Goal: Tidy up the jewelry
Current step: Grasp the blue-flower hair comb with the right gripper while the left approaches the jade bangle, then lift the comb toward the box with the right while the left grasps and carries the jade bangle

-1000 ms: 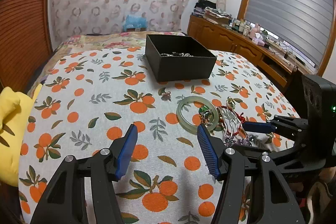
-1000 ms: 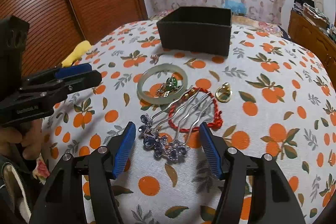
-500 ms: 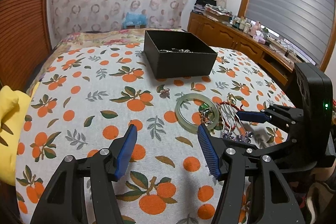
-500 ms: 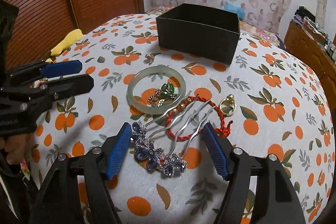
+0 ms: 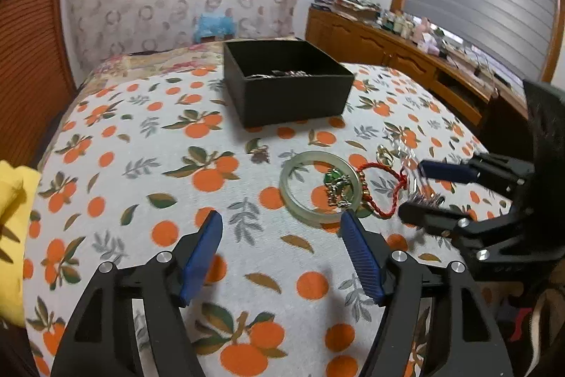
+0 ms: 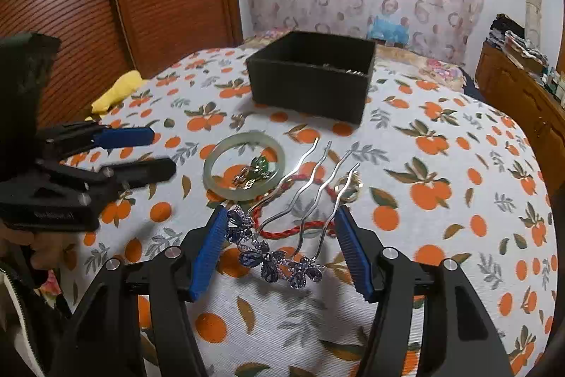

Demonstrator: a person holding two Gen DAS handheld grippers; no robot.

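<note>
A silver hair comb with purple jewelled flowers (image 6: pixel 282 257) lies between the open fingers of my right gripper (image 6: pixel 279 249), low over the cloth; the jaws stand either side of its flower end. Behind it lie a red braided cord bracelet (image 6: pixel 293 228), a gold ring (image 6: pixel 348 188), a pale green jade bangle (image 6: pixel 243 170) and a green pendant (image 6: pixel 259 165) inside the bangle. My left gripper (image 5: pixel 282 253) is open and empty, just short of the bangle (image 5: pixel 319 189). The black box (image 5: pixel 287 83) stands at the back with some jewelry in it.
The table wears a white cloth with oranges (image 5: pixel 141 165). A small brooch (image 5: pixel 261 152) lies between the box and the bangle. A yellow cloth (image 5: pixel 12 218) sits at the left edge. A wooden cabinet (image 5: pixel 406 55) with clutter runs along the right wall.
My right gripper has moved forward and down so the comb's flower end now sits between its fingers. My left gripper has shifted slightly; it stays open.
</note>
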